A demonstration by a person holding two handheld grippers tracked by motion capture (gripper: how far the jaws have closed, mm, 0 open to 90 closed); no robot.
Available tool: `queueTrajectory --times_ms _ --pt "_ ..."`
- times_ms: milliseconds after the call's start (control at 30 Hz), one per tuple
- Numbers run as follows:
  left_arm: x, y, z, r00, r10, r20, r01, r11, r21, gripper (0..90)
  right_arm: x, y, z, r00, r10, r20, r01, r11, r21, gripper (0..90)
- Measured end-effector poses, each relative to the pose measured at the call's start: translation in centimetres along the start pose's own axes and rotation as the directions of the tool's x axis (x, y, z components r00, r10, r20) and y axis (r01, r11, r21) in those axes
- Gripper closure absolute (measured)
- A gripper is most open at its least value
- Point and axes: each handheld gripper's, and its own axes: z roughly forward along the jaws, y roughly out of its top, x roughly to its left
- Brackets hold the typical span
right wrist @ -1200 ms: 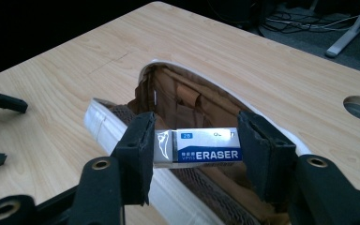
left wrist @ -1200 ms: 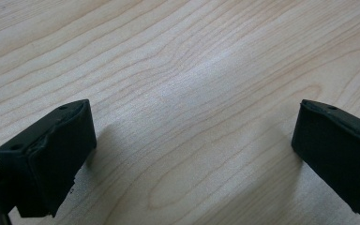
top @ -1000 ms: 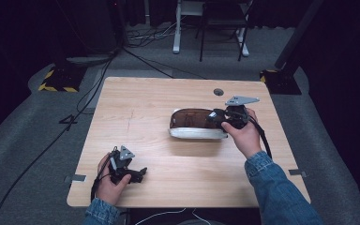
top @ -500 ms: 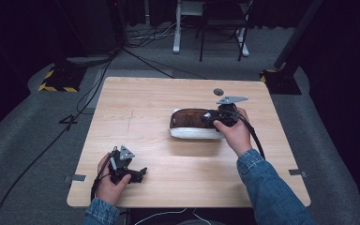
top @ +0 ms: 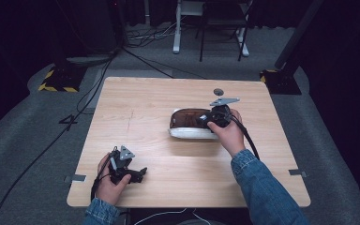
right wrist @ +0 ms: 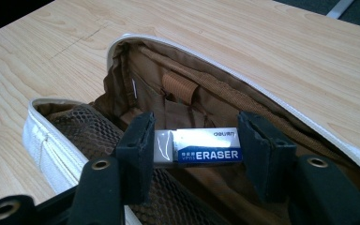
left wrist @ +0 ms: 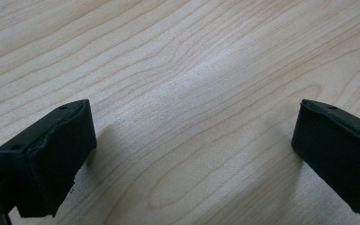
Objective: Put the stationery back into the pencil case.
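Denim-sleeved right gripper (top: 214, 117) | jaws grasping eraser (right wrist: 201, 146) inside pouch (top: 191, 123) | left gripper (top: 127, 169) released, resting on table (top: 159, 96)

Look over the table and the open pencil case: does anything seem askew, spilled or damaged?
Nothing stands out. The pencil case lies open and intact on the table, and the right hand-held gripper holds an eraser squarely over it.

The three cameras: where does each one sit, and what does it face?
High view: above the person's side, facing forward and down on the table; both forearms, hands and grippers show.
Left gripper view: on the left gripper, facing bare tabletop between wide-apart jaws.
Right gripper view: on the right gripper, facing into the open pencil case, an eraser between its jaws.
Shared: the pencil case appears in the high view too.
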Motion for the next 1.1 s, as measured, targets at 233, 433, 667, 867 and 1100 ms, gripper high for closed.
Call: queueTrajectory --times_ms 233,433,667,867,1100 --pt "0.0 0.0 0.0 1.0 0.0 0.0 0.0 1.0 0.0 0.4 0.3 0.1 0.1 0.9999 0.008 -0.014 -0.008 0.999 -0.032 41.8" --pt "0.0 0.0 0.0 1.0 0.0 0.0 0.0 1.0 0.0 0.4 0.5 0.1 0.0 0.9998 0.011 -0.016 -0.012 0.999 -0.05 37.6" --pt "0.0 0.0 0.0 1.0 -0.005 0.005 0.005 1.0 -0.003 0.4 0.7 0.0 -0.6 0.9997 0.0 -0.024 -0.002 0.998 -0.055 37.7" --pt "0.0 0.0 0.0 1.0 -0.003 -0.001 0.003 1.0 -0.004 1.0 0.7 -0.2 -2.7 0.9988 -0.04 -0.026 0.038 0.996 -0.08 37.8" --pt "0.5 -0.7 -0.7 0.9999 0.008 0.014 -0.008 1.0 0.002 1.5 0.0 -0.9 -5.8 0.9985 -0.046 -0.029 0.042 0.994 -0.106 36.9"
